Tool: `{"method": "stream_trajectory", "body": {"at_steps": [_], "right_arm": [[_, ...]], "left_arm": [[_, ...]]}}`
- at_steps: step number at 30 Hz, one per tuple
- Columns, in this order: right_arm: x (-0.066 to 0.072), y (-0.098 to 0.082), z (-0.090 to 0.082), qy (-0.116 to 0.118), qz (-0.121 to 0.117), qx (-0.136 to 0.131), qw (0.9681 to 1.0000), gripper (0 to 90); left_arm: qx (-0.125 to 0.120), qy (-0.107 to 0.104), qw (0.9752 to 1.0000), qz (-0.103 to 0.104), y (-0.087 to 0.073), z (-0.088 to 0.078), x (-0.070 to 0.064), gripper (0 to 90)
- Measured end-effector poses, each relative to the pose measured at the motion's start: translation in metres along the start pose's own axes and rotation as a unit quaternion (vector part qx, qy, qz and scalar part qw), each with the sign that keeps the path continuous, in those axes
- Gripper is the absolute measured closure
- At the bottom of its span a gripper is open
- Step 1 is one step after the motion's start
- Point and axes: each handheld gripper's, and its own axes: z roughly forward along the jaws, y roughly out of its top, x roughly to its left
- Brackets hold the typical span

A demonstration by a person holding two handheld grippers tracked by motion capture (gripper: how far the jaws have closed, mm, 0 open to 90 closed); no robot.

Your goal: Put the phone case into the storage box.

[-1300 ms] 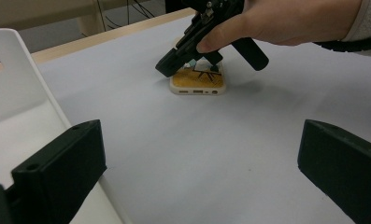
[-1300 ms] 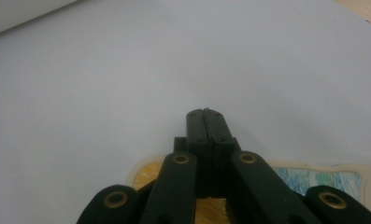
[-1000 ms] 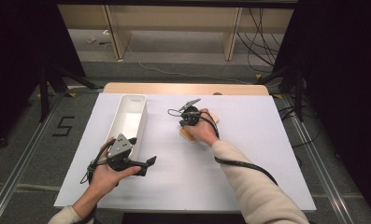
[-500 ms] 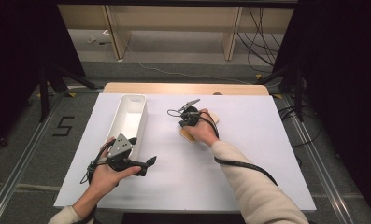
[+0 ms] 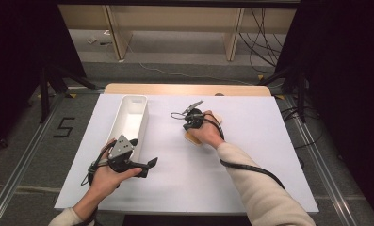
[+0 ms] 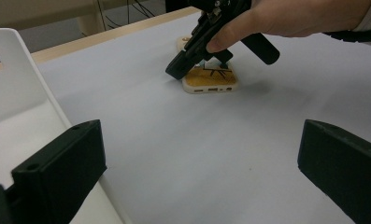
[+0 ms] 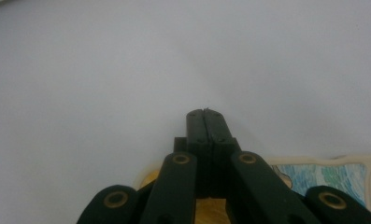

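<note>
From the high view, I take the white tray (image 5: 130,117) as my landmark: it lies lengthwise on the white table (image 5: 250,155), toward its left side. My left gripper (image 5: 144,165) sits just off the tray's near end, held in my left hand (image 5: 107,176), its tips pointing away from the tray across the bare tabletop. My right gripper (image 5: 194,104) is well to the right of the tray, level with its middle, gripped by my right hand (image 5: 207,134), and under that hand lies a flat tan phone-like slab (image 5: 193,137) resting on the table. In the left gripper view, my own two black jaws stand spread wide with nothing between them; the tray's wall (image 6: 15,79) rises just at my left jaw, and across the tabletop from the tray I see the slab (image 6: 210,81), cream-edged with a yellow printed face and small ports along its near edge, with my right gripper (image 6: 176,71) angled down so its tip is at or just above the slab's corner, though I cannot tell whether it touches. In the right gripper view, my jaws are pressed together with nothing pinched, pointing out over bare table, and the slab's (image 7: 330,179) picture of blue, green and yellow sits beneath their base.
</note>
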Motion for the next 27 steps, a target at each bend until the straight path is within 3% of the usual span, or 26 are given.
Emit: {"method": "stream_trajectory", "body": {"at_steps": [27], "right_arm": [[0.001,-0.039,-0.036,0.017,-0.01,0.046,0.9987,90.0]], "left_arm": [[0.001,0.001,1.0,0.001,0.0,0.0,-0.001,0.4]]}}
